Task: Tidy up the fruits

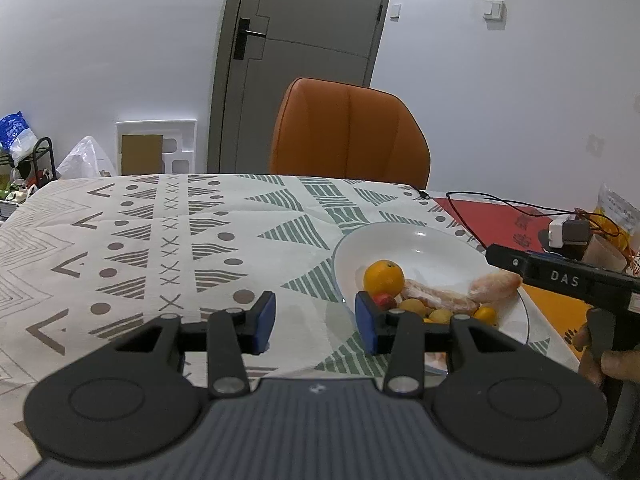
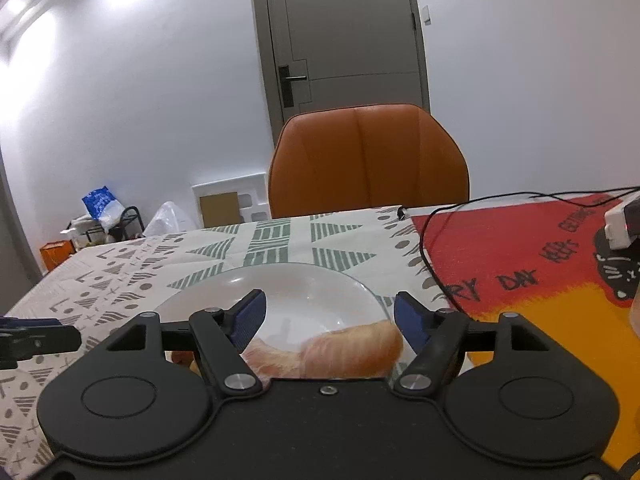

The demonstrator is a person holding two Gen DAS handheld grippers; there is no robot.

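- The tabletop is seen covered by a white cloth printed with grey and green triangles.
- A shallow round white ceramic plate, taken as the landmark, sits on that cloth.
- Two pale peeled citrus segments lie in the plate.
- A whole round orange rests in the plate beside them.
- Several small yellow fruits and a small red one are gathered at the plate's near edge.
- The left hand-held gripper is held empty, jaws apart, just left of the plate.
- The right hand-held gripper stands wide above a segment, unclamped.
- Gathering looks mostly done; no fruit is seen off the plate.
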